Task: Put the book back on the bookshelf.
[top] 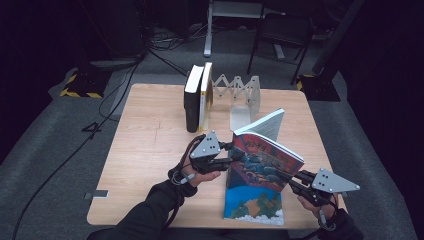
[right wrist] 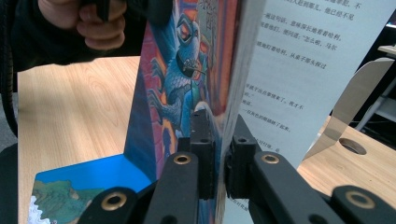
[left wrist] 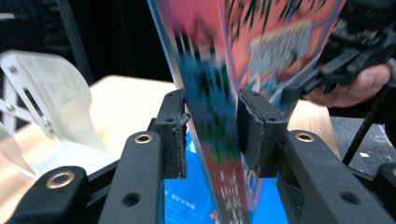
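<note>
The desk [top: 150, 150] carries an expandable metal bookend [top: 240, 97] at its far side, two books upright at its left end. Near the front edge, a colourful picture book [top: 262, 165] stands lifted above another lying flat. The right tool [top: 295, 182] pinches its cover edge tight; the left tool [top: 232, 157] straddles its spine, pads spread slightly. Best to firm the left grip before carrying it far-left.

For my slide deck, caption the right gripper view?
Right claw clamps the fanned pages of a colourful paperback above the wooden table.
</note>
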Demonstrator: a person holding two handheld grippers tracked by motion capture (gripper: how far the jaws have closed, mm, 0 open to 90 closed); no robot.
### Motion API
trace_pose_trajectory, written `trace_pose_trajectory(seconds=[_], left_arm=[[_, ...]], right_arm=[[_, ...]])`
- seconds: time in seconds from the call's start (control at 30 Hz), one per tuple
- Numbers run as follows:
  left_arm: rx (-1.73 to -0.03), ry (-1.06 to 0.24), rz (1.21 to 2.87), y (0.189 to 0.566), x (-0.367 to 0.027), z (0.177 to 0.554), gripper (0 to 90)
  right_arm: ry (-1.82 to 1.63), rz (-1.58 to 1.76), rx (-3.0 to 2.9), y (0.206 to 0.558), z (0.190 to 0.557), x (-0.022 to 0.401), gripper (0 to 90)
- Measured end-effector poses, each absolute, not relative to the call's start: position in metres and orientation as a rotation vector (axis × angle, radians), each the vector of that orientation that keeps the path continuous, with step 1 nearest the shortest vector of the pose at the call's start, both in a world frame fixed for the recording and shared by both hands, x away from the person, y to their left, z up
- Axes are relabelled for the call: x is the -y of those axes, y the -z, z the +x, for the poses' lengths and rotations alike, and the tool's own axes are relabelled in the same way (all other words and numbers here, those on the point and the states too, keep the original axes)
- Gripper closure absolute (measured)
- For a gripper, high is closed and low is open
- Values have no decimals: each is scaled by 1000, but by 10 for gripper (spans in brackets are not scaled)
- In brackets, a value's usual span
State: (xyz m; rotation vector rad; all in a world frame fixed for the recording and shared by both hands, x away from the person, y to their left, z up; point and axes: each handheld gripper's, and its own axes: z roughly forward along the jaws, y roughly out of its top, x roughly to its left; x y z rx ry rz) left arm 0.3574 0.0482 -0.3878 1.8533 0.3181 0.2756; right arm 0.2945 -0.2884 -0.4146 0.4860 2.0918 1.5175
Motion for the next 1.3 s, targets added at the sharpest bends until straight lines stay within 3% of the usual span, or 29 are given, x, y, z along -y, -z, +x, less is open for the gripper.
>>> trace_pose_trajectory(seconds=[0.37, 0.57, 0.77, 0.97, 1.0, 1.03, 1.07, 1.3], left_arm=[[-328, -341, 1947, 423, -29, 345, 536], [-336, -368, 1960, 433, -25, 341, 556], [-331, -342, 1948, 435, -27, 340, 669], [-241, -273, 1965, 434, -29, 337, 721], [-230, -270, 1973, 433, -29, 335, 732], [-224, -271, 1979, 432, -29, 334, 732], [-219, -272, 1986, 432, -28, 332, 738], [-217, -283, 2008, 430, -32, 325, 740]], right_arm=[[-1498, 446, -2076, 416, 289, 288, 833], [-1506, 460, -2062, 417, 289, 290, 825], [-1517, 494, -2021, 414, 288, 297, 775], [-1526, 621, -1983, 414, 296, 303, 585], [-1512, 630, -1969, 412, 296, 302, 508], [-1512, 630, -1969, 412, 296, 302, 508], [-1482, 645, -1968, 412, 297, 301, 442], [-1485, 658, -2031, 416, 306, 297, 376]])
